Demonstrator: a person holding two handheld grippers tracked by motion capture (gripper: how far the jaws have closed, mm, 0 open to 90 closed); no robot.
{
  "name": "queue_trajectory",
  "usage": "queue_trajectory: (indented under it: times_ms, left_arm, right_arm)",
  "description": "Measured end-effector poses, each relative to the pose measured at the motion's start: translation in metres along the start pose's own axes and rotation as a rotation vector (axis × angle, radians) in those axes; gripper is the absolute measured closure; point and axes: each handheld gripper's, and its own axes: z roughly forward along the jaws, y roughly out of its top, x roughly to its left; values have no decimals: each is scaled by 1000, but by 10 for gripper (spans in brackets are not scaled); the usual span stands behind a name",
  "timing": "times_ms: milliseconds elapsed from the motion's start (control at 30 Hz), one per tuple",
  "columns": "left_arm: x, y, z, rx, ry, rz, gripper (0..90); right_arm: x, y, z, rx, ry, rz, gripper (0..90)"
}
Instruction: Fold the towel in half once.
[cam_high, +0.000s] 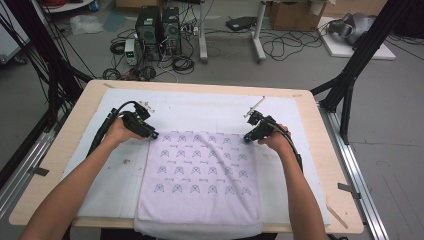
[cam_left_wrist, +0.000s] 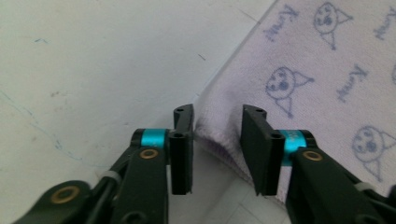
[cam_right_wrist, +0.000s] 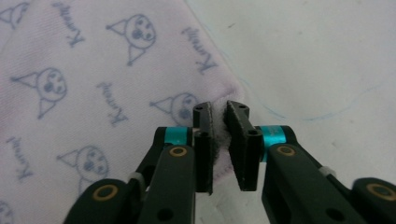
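A pale lilac towel (cam_high: 200, 175) printed with blue cartoon faces lies flat on the white mat, its near edge hanging over the table front. My left gripper (cam_high: 152, 134) is at the towel's far left corner. In the left gripper view the towel (cam_left_wrist: 327, 70) edge bunches between the jaws of the left gripper (cam_left_wrist: 218, 116), which stand apart with a gap still showing. My right gripper (cam_high: 248, 137) is at the far right corner. In the right gripper view the right gripper (cam_right_wrist: 218, 109) pinches the corner of the towel (cam_right_wrist: 93, 70) between nearly closed pads.
A white mat (cam_high: 200, 105) covers most of the wooden table (cam_high: 320, 150). A person's forearms reach in from the bottom on both sides of the towel. Beyond the table, computers (cam_high: 157, 27), cables and black frame posts stand on the floor.
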Motion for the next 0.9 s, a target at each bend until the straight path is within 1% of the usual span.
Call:
queue_trajectory:
  times_ms: [67, 100, 133, 167, 200, 267, 300, 367, 400, 433, 533, 600, 633, 667, 700, 733, 767, 900]
  left_arm:
    - [-3, 1, 1, 8, 8, -6, 735]
    - [-4, 2, 1, 5, 14, -12, 802]
    - [-5, 3, 1, 11, 25, -18, 816]
    - [-6, 3, 0, 10, 30, -13, 844]
    - [-5, 4, -1, 34, 34, 10, 856]
    - [-6, 5, -1, 34, 44, 0, 864]
    - [-7, 6, -1, 39, 53, 4, 866]
    - [-8, 7, -2, 34, 66, 13, 867]
    - [-8, 8, -4, 36, 78, 27, 867]
    - [-8, 9, -6, 22, 82, 22, 868]
    - [-5, 12, -13, -2, 105, 38, 868]
    - [-3, 20, -17, 4, 122, 59, 868]
    - [-2, 26, -21, -12, 131, 62, 868]
    - [-2, 30, -24, -23, 142, 69, 868]
    - [-1, 36, -27, -30, 156, 78, 868]
    - [0, 42, -30, -35, 164, 78, 869]
    - [2, 48, -32, -38, 174, 89, 868]
    - [9, 66, -41, -68, 202, 102, 868]
  right_arm:
    - [1, 1, -1, 8, -11, -5, 843]
    - [2, 2, -2, 11, -17, -7, 849]
    - [3, 2, -3, 13, -25, -8, 851]
    - [5, 3, -3, 13, -32, -10, 854]
    - [6, 3, -4, 15, -51, -24, 854]
    - [9, 5, -6, 16, -81, -38, 857]
    - [11, 5, -7, 3, -103, -47, 858]
    - [12, 5, -9, -8, -136, -49, 860]
    - [13, 5, -10, -13, -150, -50, 861]
    - [14, 5, -12, -22, -164, -52, 862]
    - [14, 6, -20, -59, -195, -39, 863]
    - [13, 6, -26, -89, -223, -31, 864]
    - [13, 6, -28, -101, -231, -30, 865]
    - [12, 7, -31, -111, -254, -29, 865]
    - [12, 8, -32, -118, -263, -25, 865]
    - [11, 9, -34, -131, -281, -22, 865]
    - [9, 9, -37, -146, -292, -17, 865]
    - [0, 14, -48, -195, -329, 12, 865]
